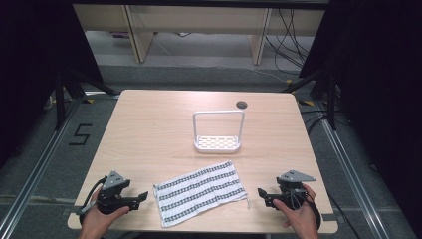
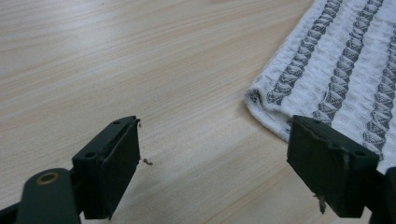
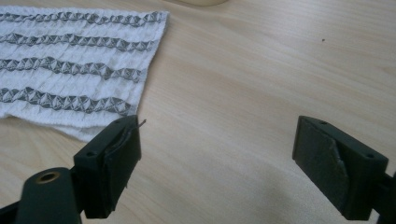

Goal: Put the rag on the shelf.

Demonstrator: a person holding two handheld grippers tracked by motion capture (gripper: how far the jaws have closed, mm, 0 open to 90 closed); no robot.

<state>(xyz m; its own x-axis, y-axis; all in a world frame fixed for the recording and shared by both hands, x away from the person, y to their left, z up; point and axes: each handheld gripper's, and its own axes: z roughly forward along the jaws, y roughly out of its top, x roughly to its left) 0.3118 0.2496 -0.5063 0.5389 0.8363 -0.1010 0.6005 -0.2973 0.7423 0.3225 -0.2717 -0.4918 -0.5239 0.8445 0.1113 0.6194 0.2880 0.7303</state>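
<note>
Two tongs, left tongs [image 1: 141, 197] and right tongs [image 1: 262, 193], stand released and empty, flanking the striped cloth [image 1: 200, 191] lying flat on the worktop [image 1: 149, 129]. Expect it light, limp and unbreakable; you pinch its near corners, since edges droop.

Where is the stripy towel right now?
In the high view the striped towel lies flat on the near part of the table, between the open left gripper and right gripper, in front of the white rack.
</note>
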